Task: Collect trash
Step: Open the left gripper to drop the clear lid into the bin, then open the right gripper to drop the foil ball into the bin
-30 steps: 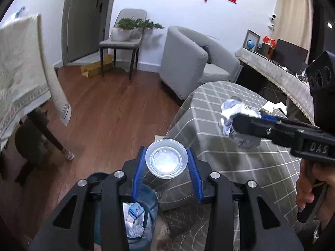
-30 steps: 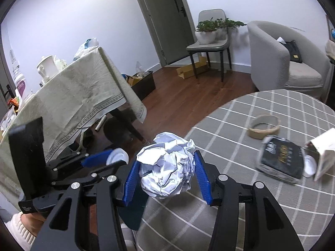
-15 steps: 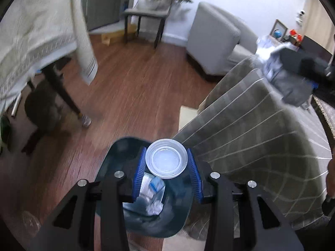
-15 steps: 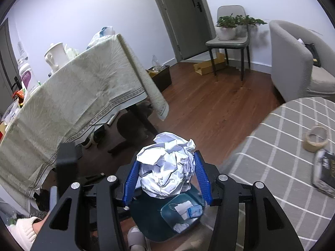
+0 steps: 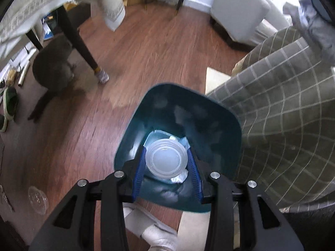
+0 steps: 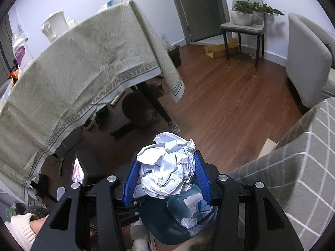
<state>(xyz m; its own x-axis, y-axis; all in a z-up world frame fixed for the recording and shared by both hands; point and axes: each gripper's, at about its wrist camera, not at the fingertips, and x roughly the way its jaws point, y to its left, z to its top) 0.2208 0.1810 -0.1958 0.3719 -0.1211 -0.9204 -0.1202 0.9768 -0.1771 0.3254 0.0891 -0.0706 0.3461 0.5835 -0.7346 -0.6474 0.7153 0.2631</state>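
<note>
the step in hand is the drop: both pieces of trash are carried and held over the bin, neither one let go.

the left gripper (image 5: 166, 168) is clamped on a clear plastic lid (image 5: 166, 160), its blue pads pressing the rim from either side. straight beyond the jaws lies the open mouth of the teal trash bin (image 5: 182, 104), with scraps of paper already at the bottom, so the lid hangs directly above the opening and points almost straight down into it.

the right gripper (image 6: 166, 178) is closed on a crumpled paper ball (image 6: 166, 167), which bulges out above and ahead of the pads. the trash bin (image 6: 167, 228) shows just below and behind the jaws, so the ball seems to sit over the near rim rather than the middle, though the fisheye makes that hard to judge.

next, the left jaws only need to spread and the lid should fall in cleanly. the right one probably wants a small nudge forward over the opening before its jaws part, or the light ball may catch the rim and roll onto the wooden floor (image 6: 230, 104) beside the checked tablecloth (image 6: 303, 167).
</note>
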